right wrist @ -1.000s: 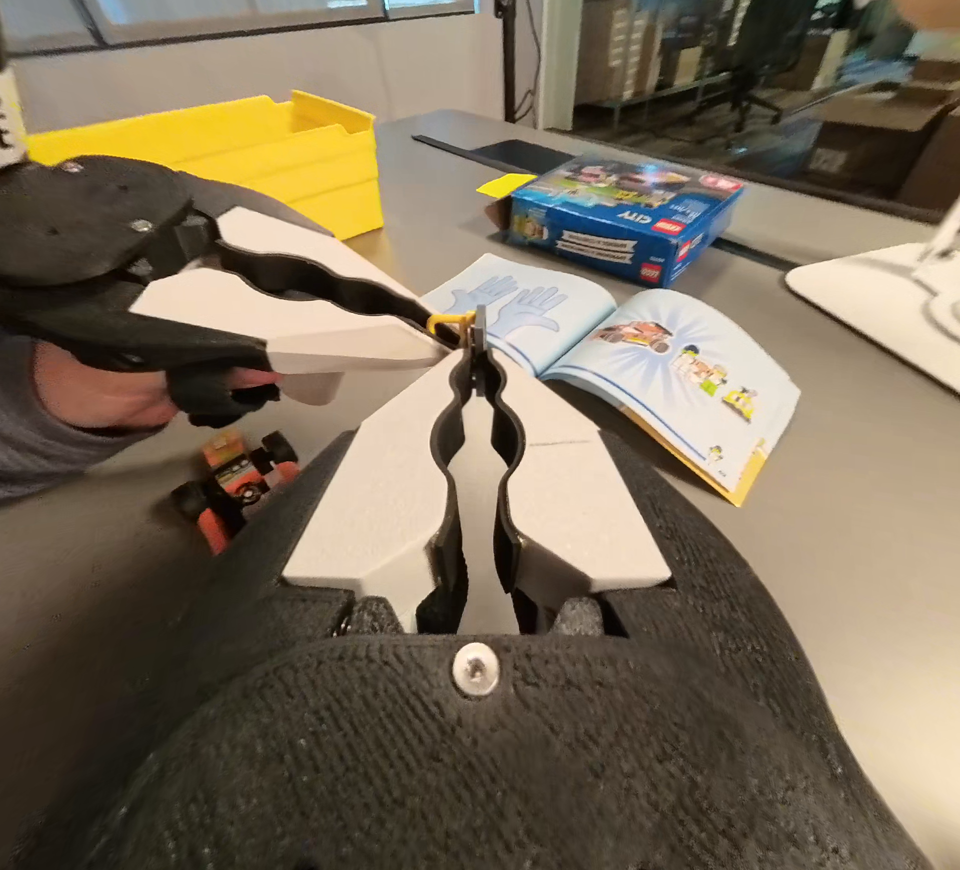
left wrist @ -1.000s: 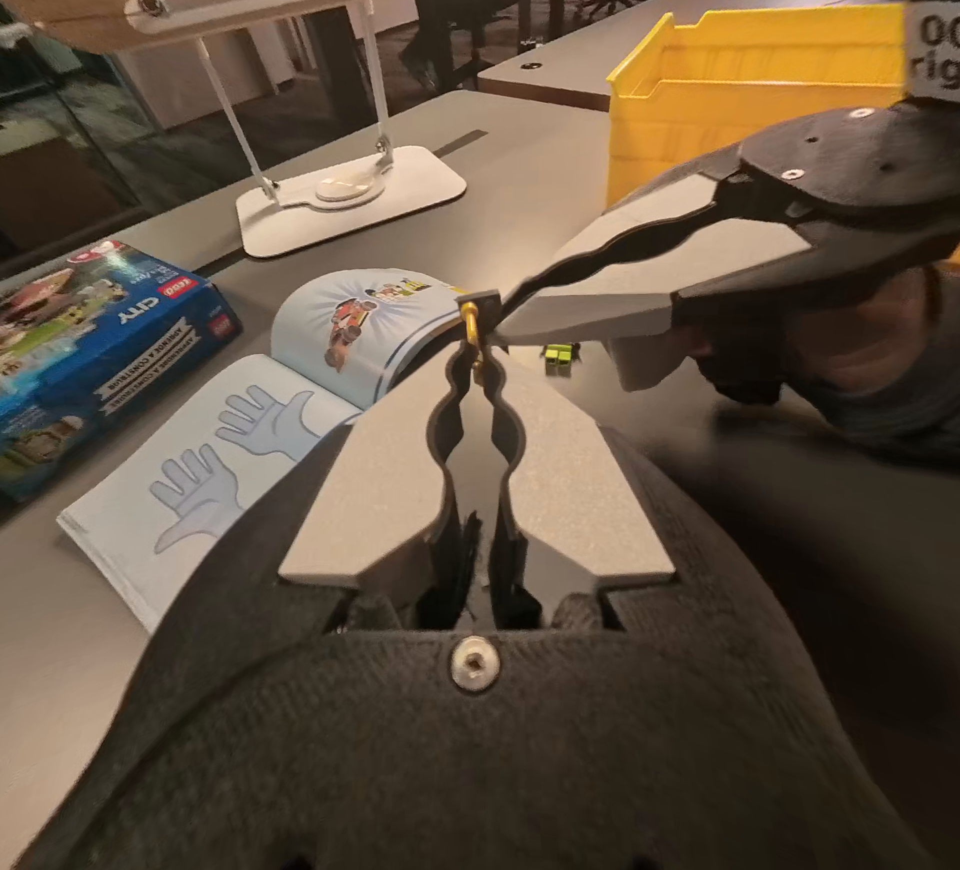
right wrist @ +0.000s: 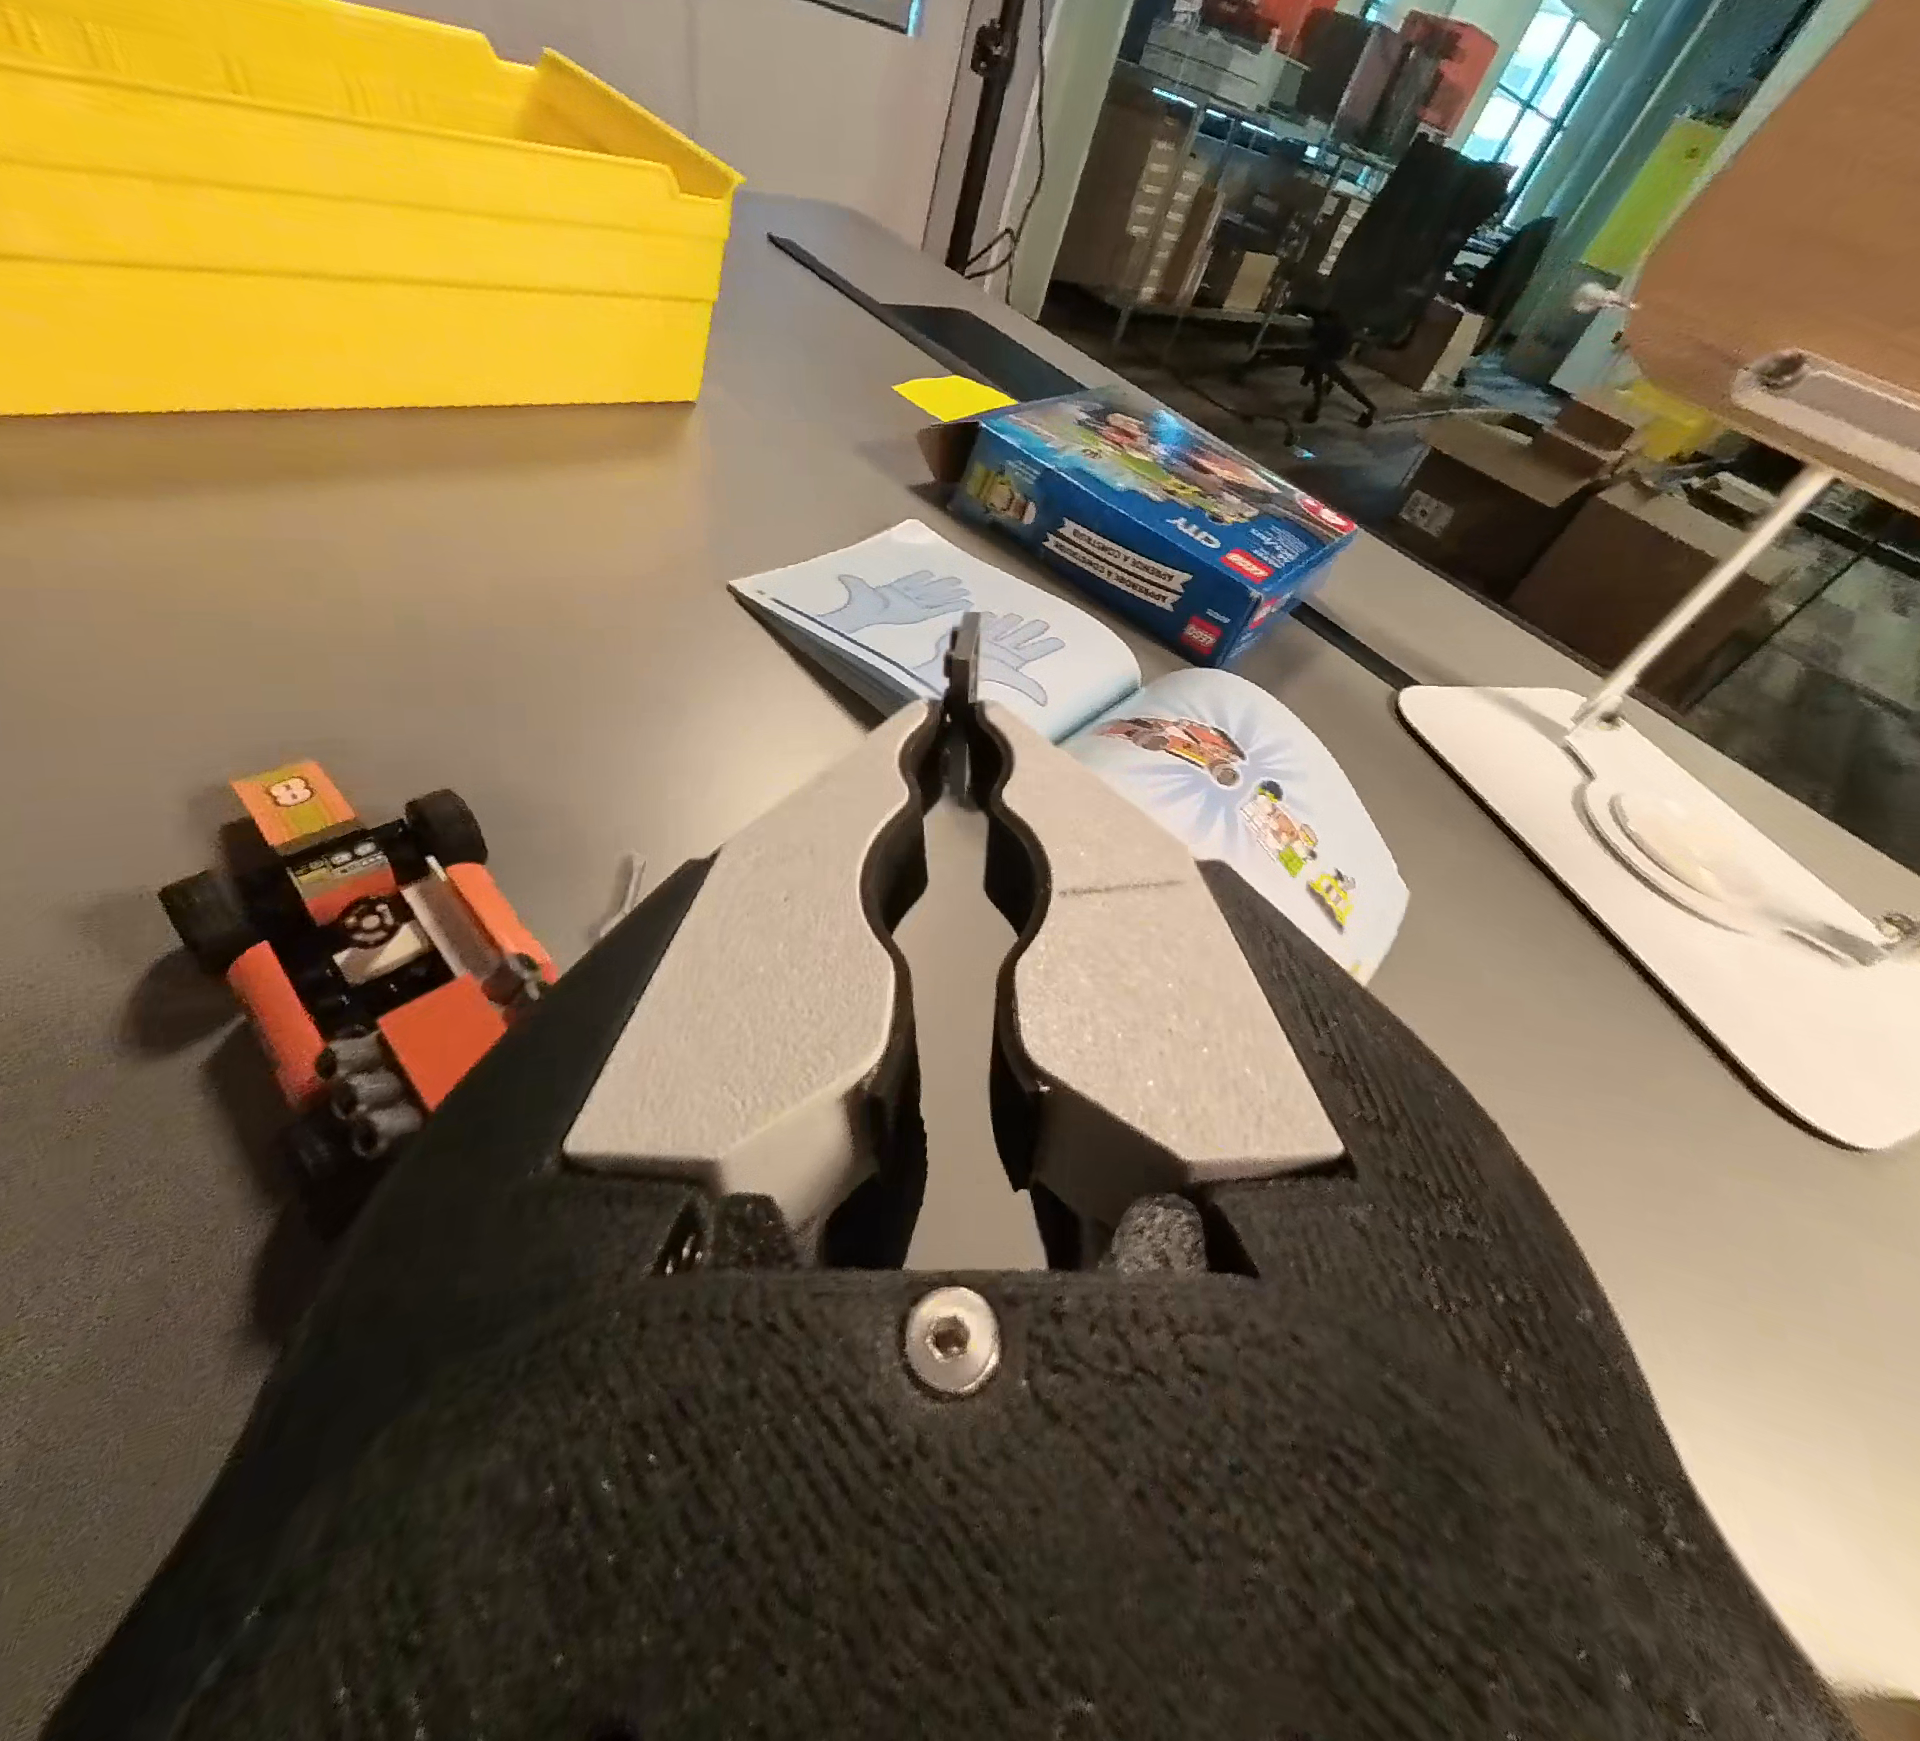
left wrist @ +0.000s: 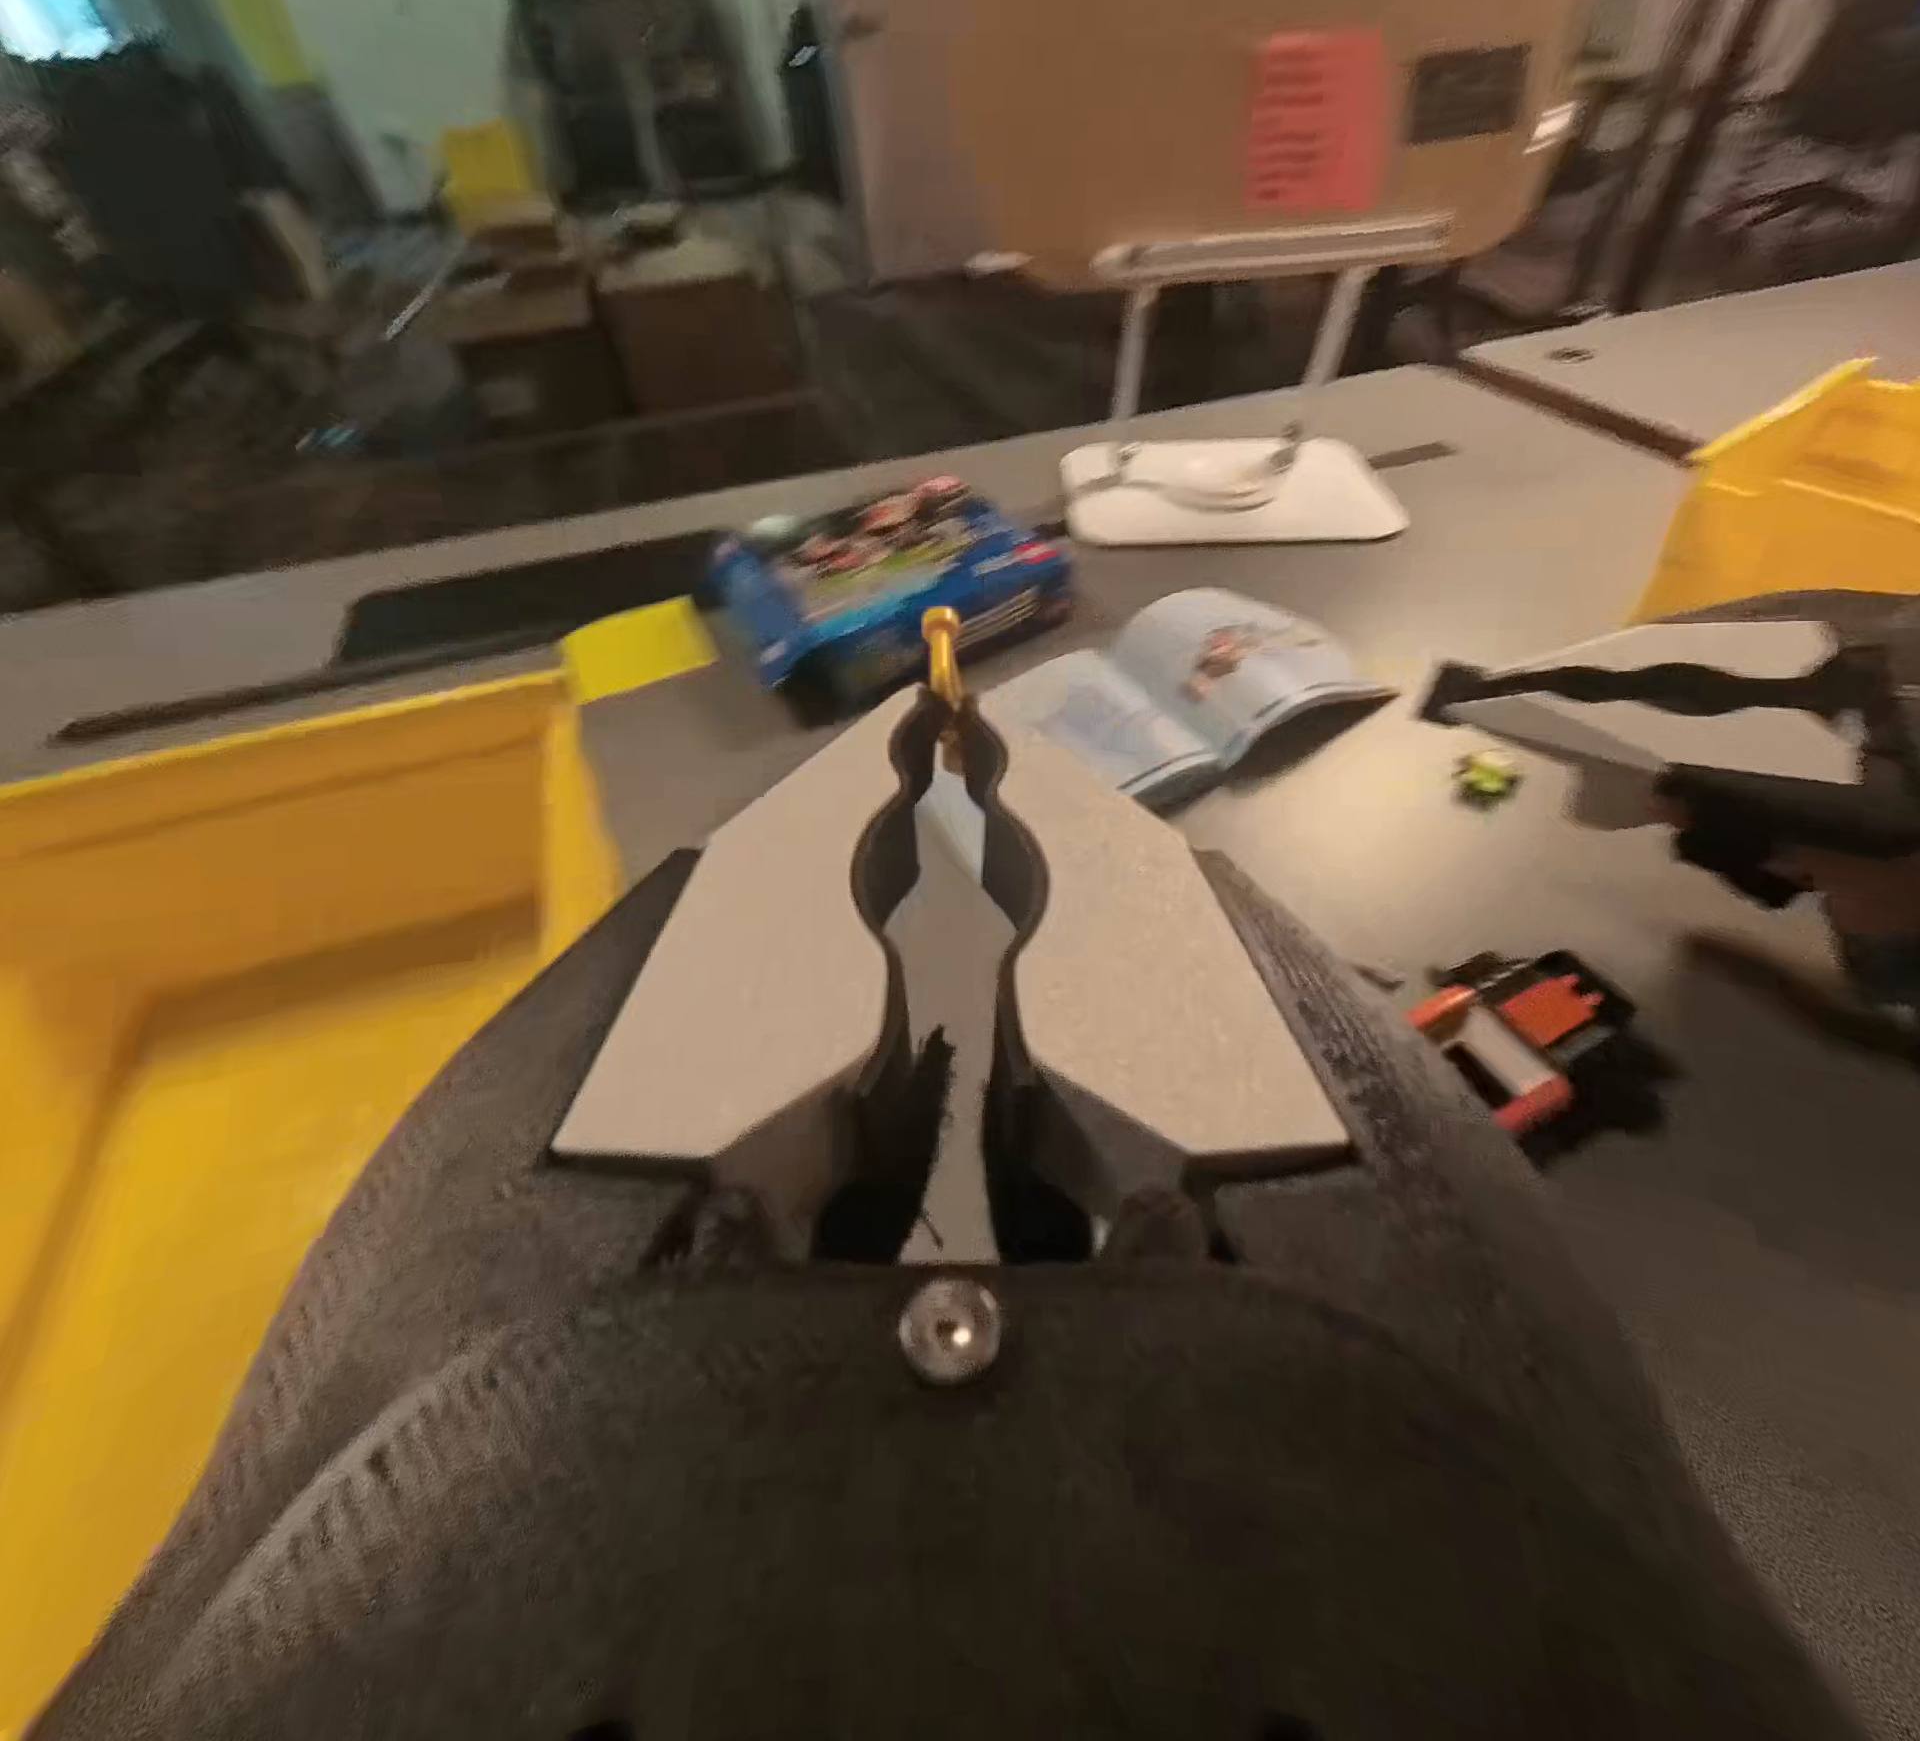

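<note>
Though the left wrist view is smeared by blur, the left hand-held gripper (left wrist: 943,717) is plainly clenched on a small yellow hooked piece (left wrist: 941,665), which sticks up beyond its tips. The right hand-held gripper (right wrist: 964,723) is clenched on a thin dark grey flat piece (right wrist: 966,652), pinched by its lower edge. Both look like hard, light plastic building parts: stiff, smooth enough to slip, and so small that only a tip pinch on their flat sides would hold them.

On the grey worktop (right wrist: 436,569), an orange and black toy race car (right wrist: 348,943) lies near left of the right hand-held gripper; it looks light but likely to shed parts, best taken across its body. Farther off lie an open instruction booklet (right wrist: 1226,756) and a blue toy box (right wrist: 1143,517). A yellow bin (right wrist: 343,237) stands far left; its inside is hidden here. A second yellow bin (left wrist: 260,912), near left in the left view, shows nothing in the part visible.
</note>
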A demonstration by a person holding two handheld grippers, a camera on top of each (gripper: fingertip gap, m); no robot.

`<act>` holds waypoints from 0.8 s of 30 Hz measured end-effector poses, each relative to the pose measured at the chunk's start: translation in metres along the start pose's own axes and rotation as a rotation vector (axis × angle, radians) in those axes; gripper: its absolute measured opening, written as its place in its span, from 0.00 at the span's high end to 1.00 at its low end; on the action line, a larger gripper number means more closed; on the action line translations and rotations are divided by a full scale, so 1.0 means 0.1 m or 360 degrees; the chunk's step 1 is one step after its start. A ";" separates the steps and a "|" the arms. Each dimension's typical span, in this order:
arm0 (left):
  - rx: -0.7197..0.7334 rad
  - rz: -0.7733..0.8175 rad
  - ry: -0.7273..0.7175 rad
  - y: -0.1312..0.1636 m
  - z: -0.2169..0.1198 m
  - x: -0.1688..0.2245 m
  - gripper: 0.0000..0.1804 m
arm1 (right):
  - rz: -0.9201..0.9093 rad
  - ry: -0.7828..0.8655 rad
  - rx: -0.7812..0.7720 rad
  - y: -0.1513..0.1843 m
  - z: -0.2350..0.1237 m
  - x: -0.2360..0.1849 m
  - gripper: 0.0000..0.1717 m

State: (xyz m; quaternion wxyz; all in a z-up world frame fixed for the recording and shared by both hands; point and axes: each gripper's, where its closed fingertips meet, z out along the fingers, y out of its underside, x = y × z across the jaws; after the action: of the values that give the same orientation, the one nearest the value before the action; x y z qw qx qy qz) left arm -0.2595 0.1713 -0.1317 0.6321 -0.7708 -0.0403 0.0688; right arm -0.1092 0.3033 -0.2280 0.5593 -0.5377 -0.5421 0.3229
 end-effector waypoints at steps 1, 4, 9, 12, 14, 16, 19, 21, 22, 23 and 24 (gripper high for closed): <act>-0.0056 -0.0006 -0.0096 0.01 -0.11 -0.20 0.98 | -0.0005 -0.0009 -0.0001 0.00 0.00 -0.02 0.99; -0.0232 0.0028 -0.0396 0.10 -0.41 -0.71 0.99 | -0.0011 -0.0027 -0.0002 -0.01 0.00 -0.04 0.99; -0.0723 -0.0197 -0.0470 0.69 -0.61 -1.12 0.98 | 0.0011 -0.0042 -0.0009 -0.01 0.01 -0.06 0.99; -0.0872 -0.0296 -0.0489 0.95 -0.63 -1.23 0.98 | 0.0013 -0.0061 -0.0026 0.01 0.02 -0.09 0.99; -0.0958 -0.0282 -0.0563 1.05 -0.66 -1.31 0.98 | 0.0008 -0.0082 -0.0039 0.03 0.04 -0.11 0.99; -0.0996 -0.0263 -0.0605 1.09 -0.66 -1.34 0.97 | 0.0005 -0.0108 -0.0052 0.04 0.05 -0.15 0.99; -0.1019 -0.0280 -0.0605 1.12 -0.64 -1.35 0.93 | -0.0007 -0.0131 -0.0068 0.06 0.06 -0.18 0.99; -0.1047 -0.0296 -0.0606 1.16 -0.63 -1.36 0.90 | -0.0013 -0.0138 -0.0073 0.07 0.06 -0.19 0.99; -0.1064 -0.0300 -0.0609 1.18 -0.62 -1.37 0.88 | -0.0014 -0.0139 -0.0070 0.07 0.06 -0.19 0.99; -0.1069 -0.0289 -0.0631 1.18 -0.62 -1.38 0.86 | -0.0012 -0.0143 -0.0059 0.06 0.06 -0.19 0.99; -0.1040 -0.0258 -0.0664 1.14 -0.62 -1.39 0.86 | -0.0003 -0.0166 -0.0031 0.03 0.05 -0.21 0.99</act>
State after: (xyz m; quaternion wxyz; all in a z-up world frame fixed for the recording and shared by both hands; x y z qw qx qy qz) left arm -0.3898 0.0680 -0.2241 0.3350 -0.8951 -0.2486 0.1574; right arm -0.1176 0.2851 -0.2373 0.5252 -0.5251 -0.5741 0.3447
